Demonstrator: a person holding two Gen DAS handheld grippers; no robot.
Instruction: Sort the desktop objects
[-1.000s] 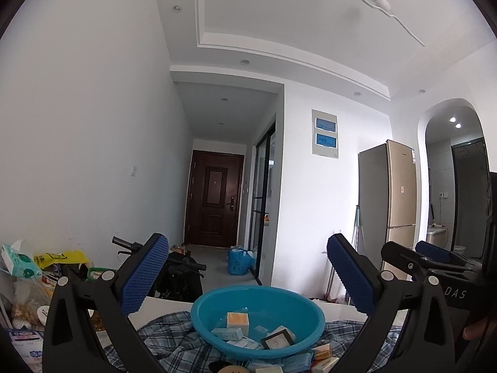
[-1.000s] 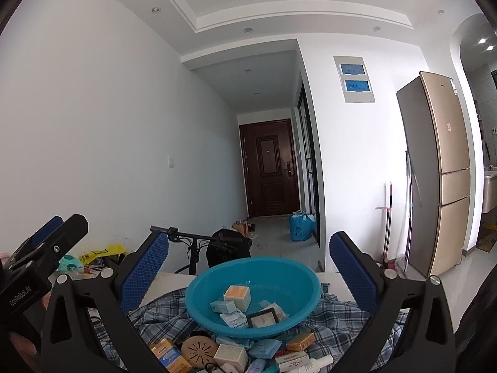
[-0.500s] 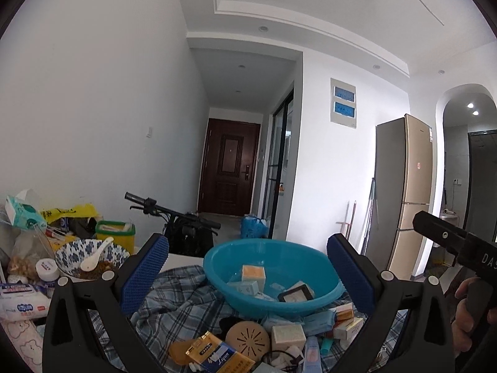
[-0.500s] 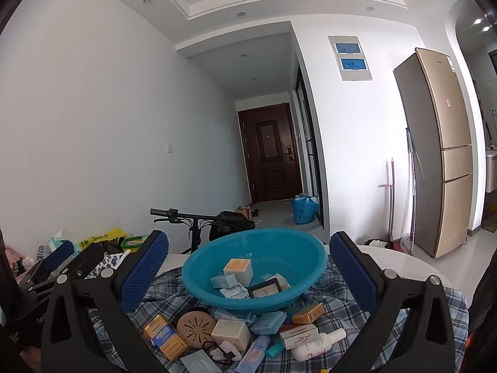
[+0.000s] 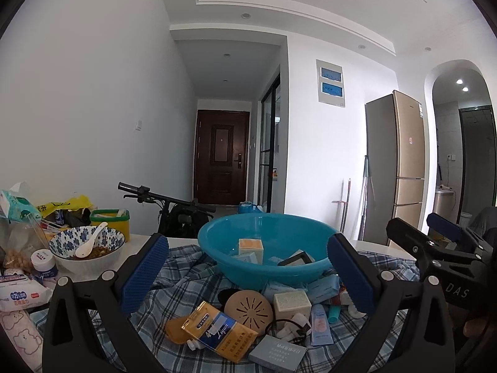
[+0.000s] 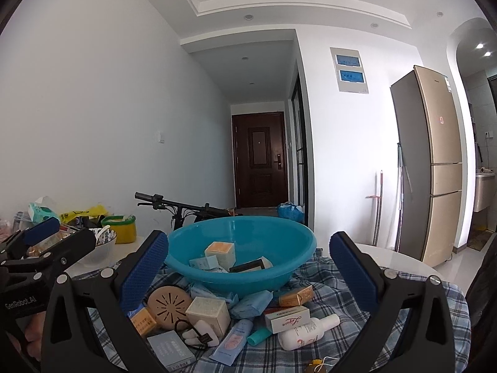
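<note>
A blue plastic basin point(image 5: 267, 250) point(image 6: 242, 255) stands on a plaid cloth point(image 5: 183, 276) point(image 6: 338, 298) and holds a few small boxes. In front of it lies a heap of small items: a yellow box point(image 5: 219, 335), a round tan disc point(image 5: 248, 306) point(image 6: 169, 306), a cream box point(image 5: 292, 301) point(image 6: 208, 312), a white bottle point(image 6: 307, 328), a tube point(image 6: 233, 340). My left gripper point(image 5: 248, 279) hovers open above the heap, empty. My right gripper point(image 6: 248, 270) is open too, empty, in front of the basin. Each gripper shows at the edge of the other's view.
At the left stand a patterned bowl point(image 5: 87, 250) with a spoon, a yellow-green container point(image 5: 110, 222), wipes point(image 5: 21, 292) and bags. A bicycle handlebar point(image 5: 161, 197) rises behind the table. A fridge point(image 5: 394, 168) stands at the right.
Both views have tilted down and pulled back: the basin now sits lower and the heap of items in front of it has come into sight. Both grippers stay open.
</note>
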